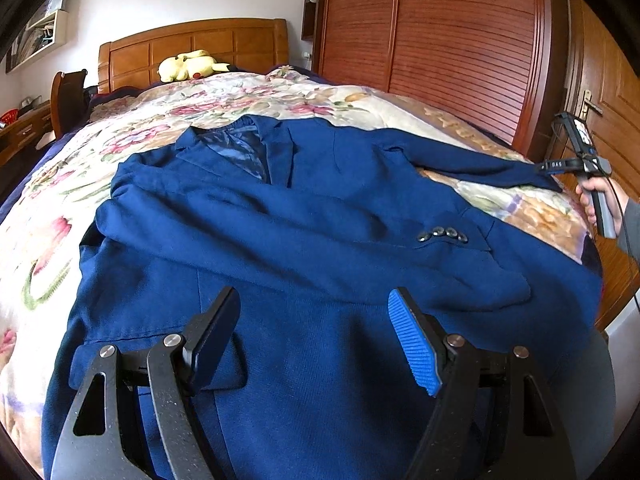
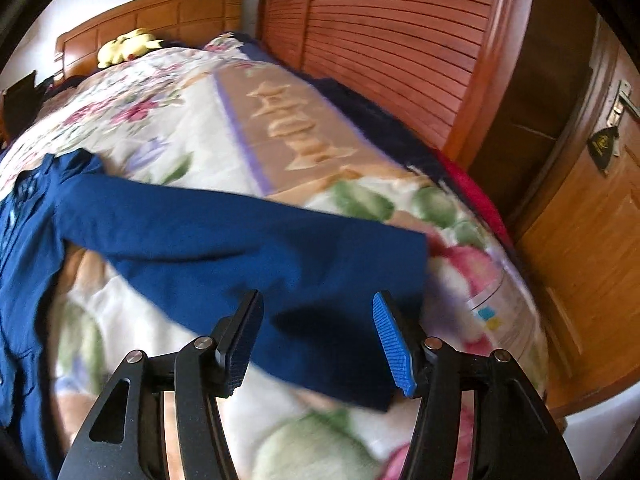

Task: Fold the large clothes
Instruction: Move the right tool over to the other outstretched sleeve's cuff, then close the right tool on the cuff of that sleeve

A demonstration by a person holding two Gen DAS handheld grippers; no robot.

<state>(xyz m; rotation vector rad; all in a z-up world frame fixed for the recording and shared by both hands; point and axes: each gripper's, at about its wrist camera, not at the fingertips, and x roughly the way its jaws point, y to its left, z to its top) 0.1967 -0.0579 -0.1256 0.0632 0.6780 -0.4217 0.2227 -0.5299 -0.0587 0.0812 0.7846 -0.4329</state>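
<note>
A dark blue suit jacket [image 1: 320, 208] lies face up on the bed, collar toward the headboard. One sleeve is folded across its front, cuff buttons [image 1: 442, 236] showing. The other sleeve [image 2: 240, 240] stretches out flat to the right over the quilt. My left gripper [image 1: 316, 296] is open just above the jacket's lower part, nothing between its fingers. My right gripper [image 2: 318, 300] is open over the cuff end of the outstretched sleeve; the cloth lies below the pads, not pinched. The left wrist view shows the right gripper [image 1: 576, 164] and the hand [image 1: 600, 196] holding it beside the sleeve's tip.
A floral quilt [image 1: 280, 92] covers the bed. A yellow plush toy [image 1: 192, 65] lies by the wooden headboard [image 1: 192, 44]. A slatted wooden wardrobe [image 1: 440, 40] and a door [image 1: 612, 100] stand close along the bed's right side. A desk [image 1: 24, 128] is at far left.
</note>
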